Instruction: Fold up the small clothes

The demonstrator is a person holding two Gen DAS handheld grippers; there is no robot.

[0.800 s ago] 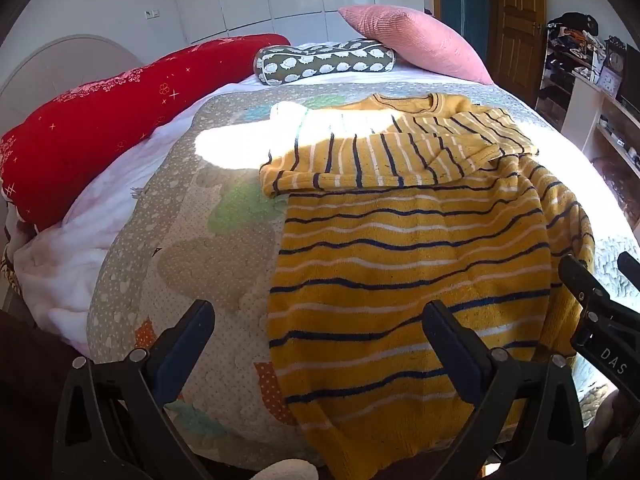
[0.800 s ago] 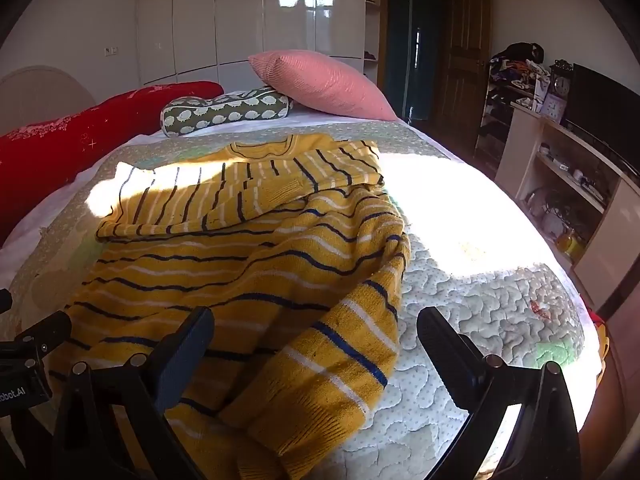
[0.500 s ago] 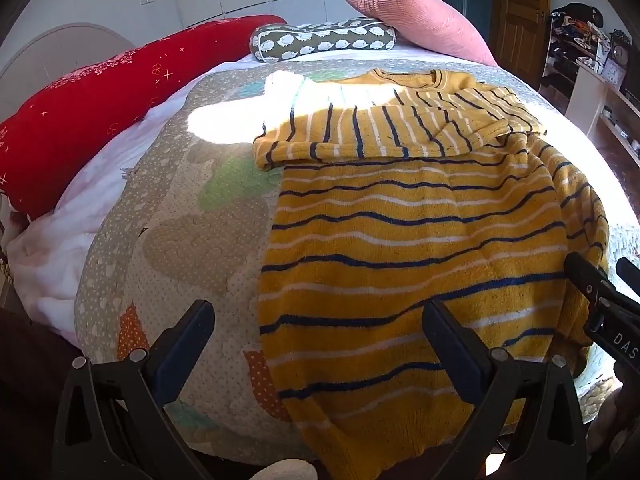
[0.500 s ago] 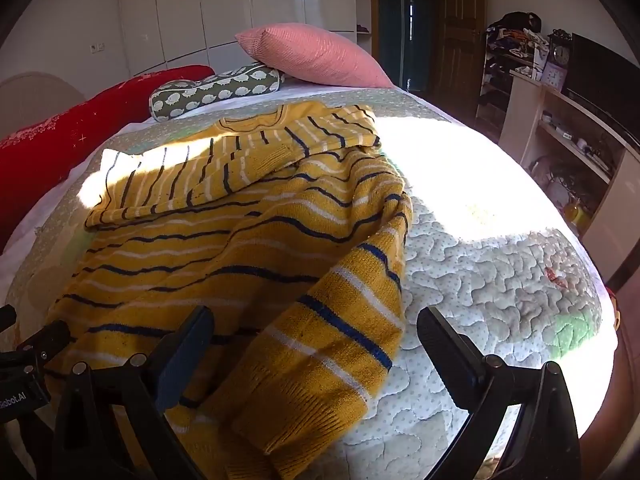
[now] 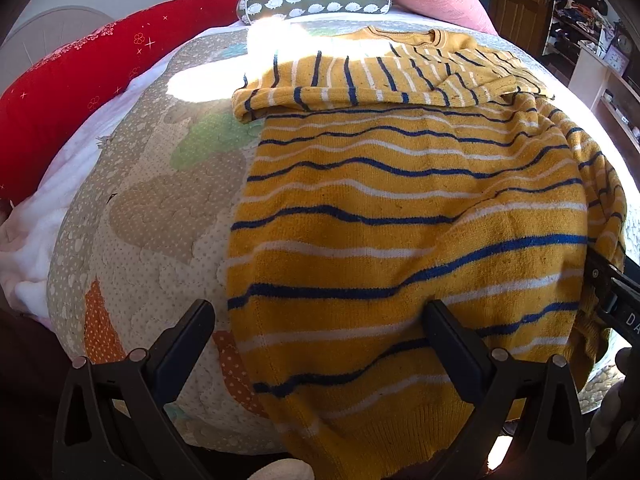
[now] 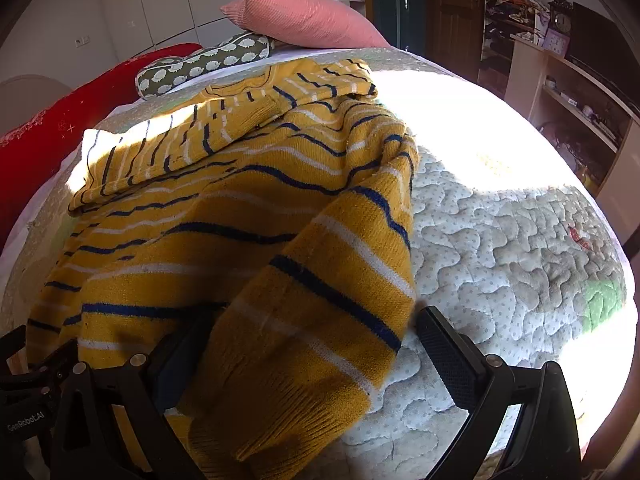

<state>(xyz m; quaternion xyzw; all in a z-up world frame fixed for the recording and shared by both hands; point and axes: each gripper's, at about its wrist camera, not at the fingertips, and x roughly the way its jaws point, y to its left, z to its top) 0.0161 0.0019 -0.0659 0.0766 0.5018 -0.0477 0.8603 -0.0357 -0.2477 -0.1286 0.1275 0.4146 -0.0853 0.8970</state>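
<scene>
A small yellow sweater (image 5: 408,208) with blue and white stripes lies flat on the quilted bedspread (image 5: 160,208), one sleeve folded across its chest. My left gripper (image 5: 320,332) hangs open just over the sweater's lower left hem, its jaws wide and nothing pressed between them. In the right wrist view the same sweater (image 6: 224,220) fills the left half, and its other sleeve (image 6: 320,300) runs down toward the camera. My right gripper (image 6: 312,340) stands open around that sleeve's cuff end, with the pads apart from the cloth.
A red bolster (image 5: 80,76), a patterned roll cushion (image 5: 316,0) and a pink pillow (image 6: 304,20) lie at the bed's head. A shelf unit (image 6: 576,92) and a wooden door (image 6: 460,12) stand to the right. Bright sunlight washes out part of the quilt (image 6: 460,128).
Both grippers have come down and forward toward the sweater, which looms larger. The left now hovers over the hem and the right straddles the sleeve's end. Jaws stay wide.
</scene>
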